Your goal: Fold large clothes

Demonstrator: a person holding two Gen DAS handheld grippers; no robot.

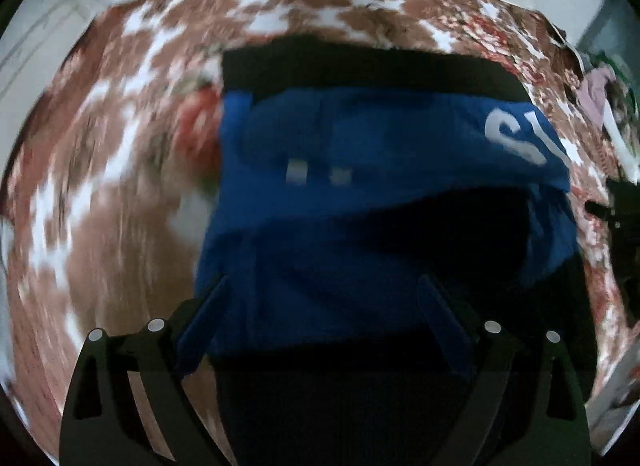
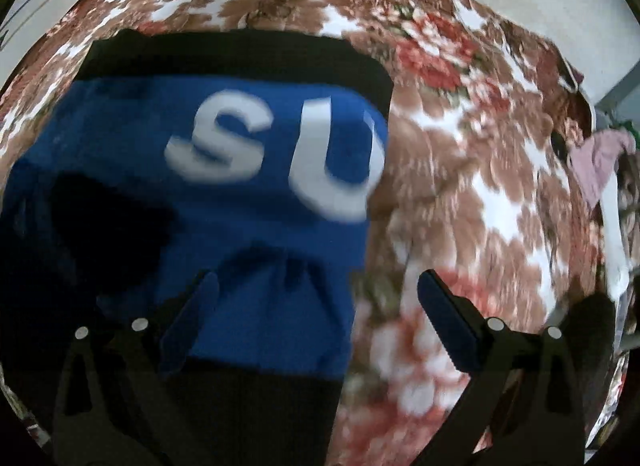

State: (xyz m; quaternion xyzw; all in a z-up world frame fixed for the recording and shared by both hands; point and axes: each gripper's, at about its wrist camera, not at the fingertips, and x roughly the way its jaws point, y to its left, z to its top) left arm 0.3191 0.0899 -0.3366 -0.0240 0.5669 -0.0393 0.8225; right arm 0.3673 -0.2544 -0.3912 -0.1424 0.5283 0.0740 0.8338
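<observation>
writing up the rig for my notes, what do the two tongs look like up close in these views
Both look alike. The left tongs have two flat, dark blue-tinted fingers on black angular frames with triangular cut-outs, each frame bearing two round silver fasteners. The right tongs match: dark padded fingers, black frames, silver fasteners. No cables, markings, hands or sleeves are visible.

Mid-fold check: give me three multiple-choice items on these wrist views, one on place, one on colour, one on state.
1. Where does the blue garment lie?
A. on a floral bedspread
B. on a bare wooden floor
C. in a basket

2. What colour are its large letters?
A. yellow
B. white
C. red

3. How do the right tongs stand?
A. shut on the garment
B. out of view
C. open

Answers: 1 A, brown and red flowers surround it. 2 B, "SU" reads white. 3 C, the fingers stand wide apart; the left tongs likewise.
</observation>
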